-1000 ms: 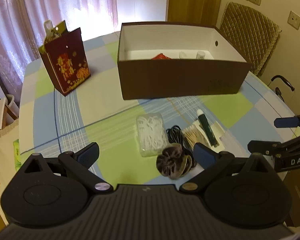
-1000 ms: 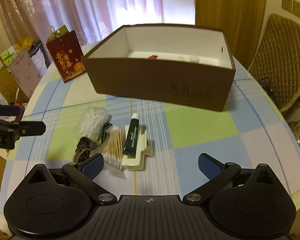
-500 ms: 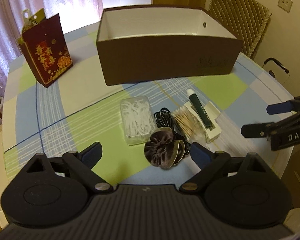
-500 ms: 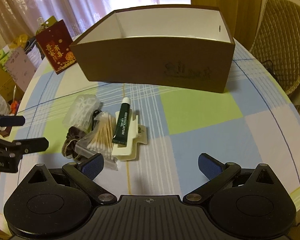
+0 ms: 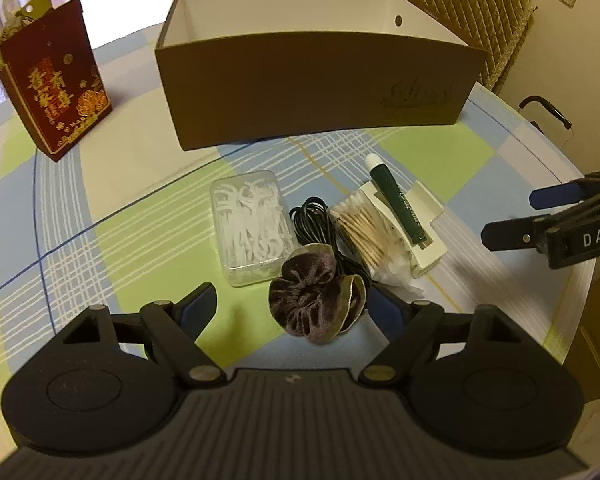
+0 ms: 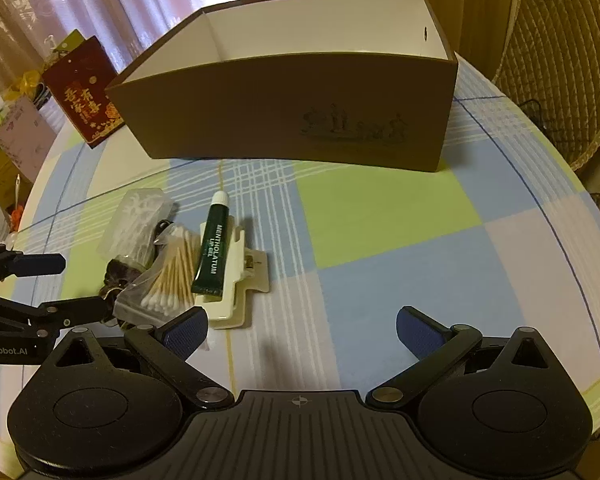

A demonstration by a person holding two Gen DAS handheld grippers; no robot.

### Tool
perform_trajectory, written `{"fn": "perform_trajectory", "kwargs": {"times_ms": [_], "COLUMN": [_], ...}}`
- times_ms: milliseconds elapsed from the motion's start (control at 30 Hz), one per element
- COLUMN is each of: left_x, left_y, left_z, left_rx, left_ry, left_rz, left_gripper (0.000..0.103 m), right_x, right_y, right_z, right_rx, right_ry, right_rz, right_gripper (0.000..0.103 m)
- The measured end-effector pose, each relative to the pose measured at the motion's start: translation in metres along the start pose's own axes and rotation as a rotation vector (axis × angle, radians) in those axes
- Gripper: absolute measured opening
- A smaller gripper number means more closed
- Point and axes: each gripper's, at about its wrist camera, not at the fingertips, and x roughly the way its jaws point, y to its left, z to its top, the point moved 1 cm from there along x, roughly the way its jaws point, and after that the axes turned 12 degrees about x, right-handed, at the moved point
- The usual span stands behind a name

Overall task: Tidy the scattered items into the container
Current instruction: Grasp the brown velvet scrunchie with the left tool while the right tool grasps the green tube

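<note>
Scrunchie (image 5: 316, 298) sits between my left gripper (image 5: 290, 304)'s wide-open, empty fingers, so I would drop straight, pinch only velvet clear of the black cord (image 5: 314, 222), then lift over the box (image 5: 312, 92) wall, right gripper (image 6: 300, 330) idle, open, empty.

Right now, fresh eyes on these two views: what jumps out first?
The big brown box at the back of the checked table, open-topped. In front of it sits a tight cluster: a purple scrunchie between the open left gripper fingers, cotton swabs, and a green tube on a cream clip. The right gripper hangs open nearby.
</note>
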Motion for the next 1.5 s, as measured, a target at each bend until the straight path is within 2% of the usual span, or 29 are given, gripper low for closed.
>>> {"fn": "perform_trajectory", "kwargs": {"times_ms": [200, 333, 467, 533, 633, 733, 867, 933, 967, 1133, 1200, 1467, 1500], "left_x": [0.016, 0.028, 0.032, 0.033, 0.033, 0.029, 0.020, 0.014, 0.013, 0.002, -0.001, -0.004, -0.004], "left_y": [0.002, 0.007, 0.011, 0.013, 0.017, 0.018, 0.022, 0.026, 0.029, 0.042, 0.047, 0.070, 0.072], "left_z": [0.001, -0.001, -0.003, -0.003, -0.006, -0.007, -0.011, -0.014, -0.015, -0.015, -0.014, 0.000, 0.002], "left_rx": [-0.012, -0.053, -0.092, -0.107, -0.134, -0.132, -0.139, -0.143, -0.147, -0.175, -0.182, -0.196, -0.196], "left_ry": [0.030, 0.041, 0.016, 0.003, -0.013, -0.019, -0.014, -0.015, -0.017, -0.022, -0.024, -0.039, -0.040], "left_rz": [-0.026, -0.070, -0.119, -0.147, -0.184, -0.187, -0.172, -0.152, -0.144, -0.093, -0.075, 0.004, 0.009], "left_gripper": [0.078, 0.067, 0.058, 0.045, 0.035, 0.026, 0.022, 0.022, 0.022, 0.021, 0.021, 0.021, 0.021], "right_x": [0.008, 0.010, 0.013, 0.014, 0.018, 0.021, 0.023, 0.025, 0.027, 0.036, 0.041, 0.057, 0.058], "right_y": [-0.002, -0.002, -0.001, -0.001, 0.002, 0.005, 0.011, 0.013, 0.014, 0.025, 0.032, 0.049, 0.048], "right_z": [0.006, 0.011, 0.014, 0.015, 0.018, 0.020, 0.024, 0.028, 0.030, 0.038, 0.039, 0.044, 0.045], "right_rx": [0.005, 0.000, -0.008, -0.012, -0.015, -0.025, -0.042, -0.048, -0.044, -0.072, -0.085, -0.133, -0.138], "right_ry": [0.016, 0.011, 0.011, 0.011, 0.017, 0.012, -0.004, -0.010, -0.004, -0.010, 0.001, 0.008, 0.010], "right_rz": [0.003, 0.018, 0.027, 0.032, 0.053, 0.070, 0.100, 0.128, 0.140, 0.173, 0.194, 0.196, 0.194], "right_gripper": [0.103, 0.103, 0.103, 0.103, 0.103, 0.103, 0.103, 0.086, 0.074, 0.073, 0.053, 0.052, 0.044]}}
